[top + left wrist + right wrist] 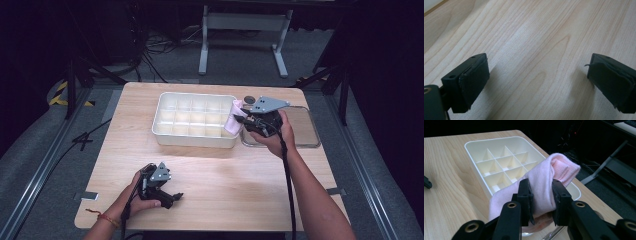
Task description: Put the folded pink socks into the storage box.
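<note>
Right gripper [541,202] clamps pink sock [544,180] over white divided tray [165,131]; left gripper [537,77] gapes wide over table [536,37].

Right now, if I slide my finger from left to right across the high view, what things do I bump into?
Left gripper → white divided tray → pink cloth → right gripper → flat clear tray.

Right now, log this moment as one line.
right gripper: shut on pink cloth, at divided tray | left gripper: open, empty
</note>
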A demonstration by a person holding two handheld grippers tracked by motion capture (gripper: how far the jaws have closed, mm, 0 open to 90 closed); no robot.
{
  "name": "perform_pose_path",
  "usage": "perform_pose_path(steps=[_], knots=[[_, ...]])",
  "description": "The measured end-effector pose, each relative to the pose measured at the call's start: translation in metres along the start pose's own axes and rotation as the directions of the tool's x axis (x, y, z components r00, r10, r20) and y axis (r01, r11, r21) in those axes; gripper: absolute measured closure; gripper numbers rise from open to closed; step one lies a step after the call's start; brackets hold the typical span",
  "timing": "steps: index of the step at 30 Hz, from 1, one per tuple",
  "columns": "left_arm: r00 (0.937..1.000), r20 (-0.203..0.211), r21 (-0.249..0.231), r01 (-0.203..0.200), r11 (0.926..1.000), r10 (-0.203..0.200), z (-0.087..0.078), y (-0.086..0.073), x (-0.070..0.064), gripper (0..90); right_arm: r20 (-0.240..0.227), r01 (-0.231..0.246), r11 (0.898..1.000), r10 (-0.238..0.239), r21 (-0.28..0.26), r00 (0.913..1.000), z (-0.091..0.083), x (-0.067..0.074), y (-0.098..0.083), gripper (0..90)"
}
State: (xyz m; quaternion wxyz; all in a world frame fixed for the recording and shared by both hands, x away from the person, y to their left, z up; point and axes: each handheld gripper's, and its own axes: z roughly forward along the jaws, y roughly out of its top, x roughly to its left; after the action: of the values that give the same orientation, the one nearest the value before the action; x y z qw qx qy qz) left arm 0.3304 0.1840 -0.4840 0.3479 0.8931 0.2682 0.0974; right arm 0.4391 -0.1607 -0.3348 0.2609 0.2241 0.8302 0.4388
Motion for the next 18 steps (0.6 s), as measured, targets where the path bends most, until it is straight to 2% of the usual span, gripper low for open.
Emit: perform_pose_path(steps=[18], knots=[[1.0000, 0.001, 0.000, 0.001, 1.0000, -0.001, 0.000, 0.000, 0.000, 4.3, 0.018, 0.052, 0.996, -0.054, 0.070, 0.9984, 0.029, 0.004, 0.001, 72.3]])
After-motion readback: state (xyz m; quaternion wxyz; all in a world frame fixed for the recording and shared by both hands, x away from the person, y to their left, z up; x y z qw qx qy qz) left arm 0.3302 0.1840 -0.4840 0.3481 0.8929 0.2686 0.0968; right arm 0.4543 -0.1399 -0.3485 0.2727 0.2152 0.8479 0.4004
